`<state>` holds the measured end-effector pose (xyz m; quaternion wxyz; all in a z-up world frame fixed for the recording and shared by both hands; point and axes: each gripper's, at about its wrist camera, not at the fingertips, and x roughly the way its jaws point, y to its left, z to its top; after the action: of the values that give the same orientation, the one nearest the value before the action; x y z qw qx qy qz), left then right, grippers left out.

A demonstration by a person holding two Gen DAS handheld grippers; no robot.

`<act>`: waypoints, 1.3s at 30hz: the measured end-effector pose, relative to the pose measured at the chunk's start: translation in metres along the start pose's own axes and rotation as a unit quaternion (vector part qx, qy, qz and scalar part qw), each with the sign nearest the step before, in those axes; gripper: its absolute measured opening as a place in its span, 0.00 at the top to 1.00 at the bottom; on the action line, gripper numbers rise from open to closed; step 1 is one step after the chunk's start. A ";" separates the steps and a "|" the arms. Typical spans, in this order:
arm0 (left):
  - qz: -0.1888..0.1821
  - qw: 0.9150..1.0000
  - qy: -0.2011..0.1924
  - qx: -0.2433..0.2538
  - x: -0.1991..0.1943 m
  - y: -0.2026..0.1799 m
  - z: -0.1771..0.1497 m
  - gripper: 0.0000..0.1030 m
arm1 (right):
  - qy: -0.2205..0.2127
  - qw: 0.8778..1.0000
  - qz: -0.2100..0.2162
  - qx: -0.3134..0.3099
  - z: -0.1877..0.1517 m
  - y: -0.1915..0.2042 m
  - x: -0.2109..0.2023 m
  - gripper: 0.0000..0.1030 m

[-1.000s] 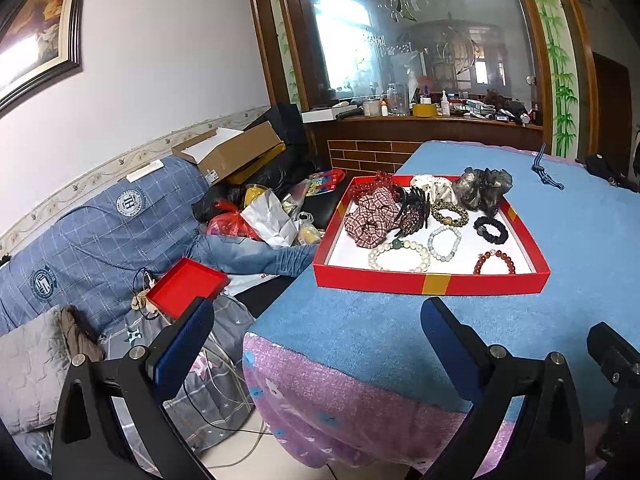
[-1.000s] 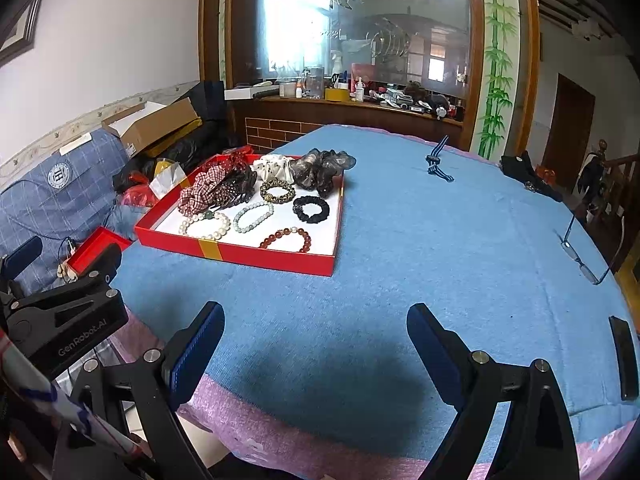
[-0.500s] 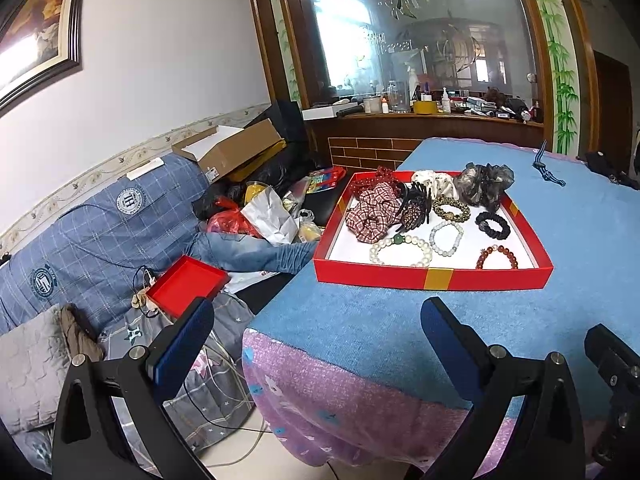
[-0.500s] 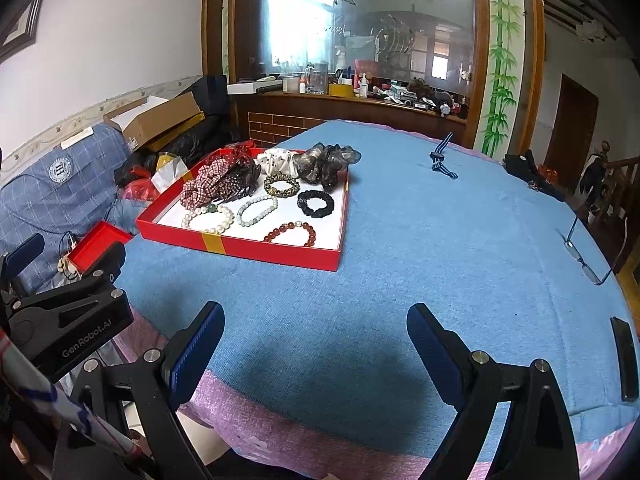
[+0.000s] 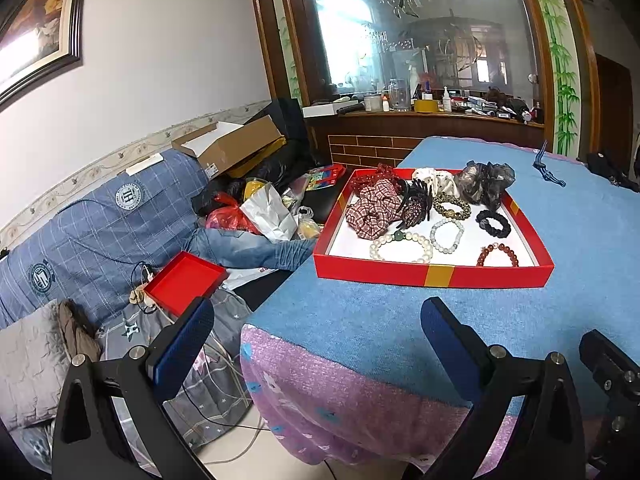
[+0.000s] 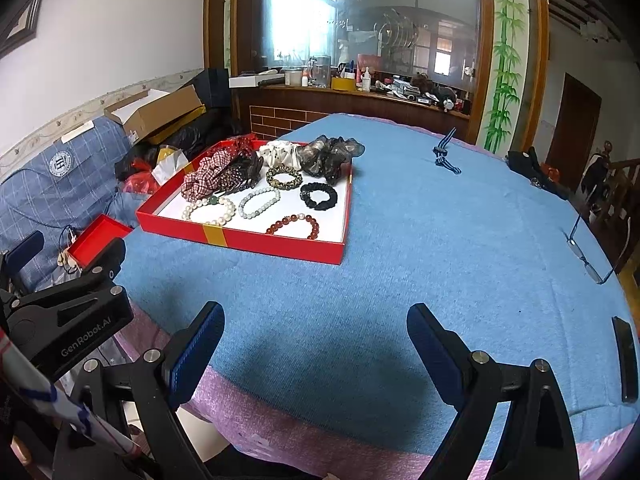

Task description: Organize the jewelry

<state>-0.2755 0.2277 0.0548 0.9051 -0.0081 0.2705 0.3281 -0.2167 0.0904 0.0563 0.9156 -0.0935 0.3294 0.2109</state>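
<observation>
With both the left gripper and right gripper brought nearer, jaws wide open and empty, the shallow red cardboard tray of bead bracelets and scrunchies at the blue-clothed counter's far-left edge is judged nearly within reach.

White wall, blue-covered sofa

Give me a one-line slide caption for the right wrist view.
Open right tool hovers over the blue tablecloth, short of the red tray of bracelets and scrunchies.
</observation>
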 end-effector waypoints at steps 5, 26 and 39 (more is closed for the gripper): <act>0.003 1.000 -0.001 -0.004 0.001 0.001 -0.001 0.00 | 0.002 1.000 -0.002 -0.001 0.001 0.001 0.001 0.08; 0.011 1.000 -0.003 -0.003 0.000 0.002 0.000 0.00 | 0.008 1.000 -0.006 -0.004 -0.001 0.002 0.005 0.08; 0.015 1.000 -0.005 -0.005 -0.002 0.006 0.002 0.00 | 0.009 1.000 -0.008 -0.004 -0.002 0.000 0.005 0.08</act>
<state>-0.2791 0.2316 0.0579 0.9014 -0.0068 0.2641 0.3431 -0.2147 0.0916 0.0518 0.9136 -0.1022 0.3363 0.2043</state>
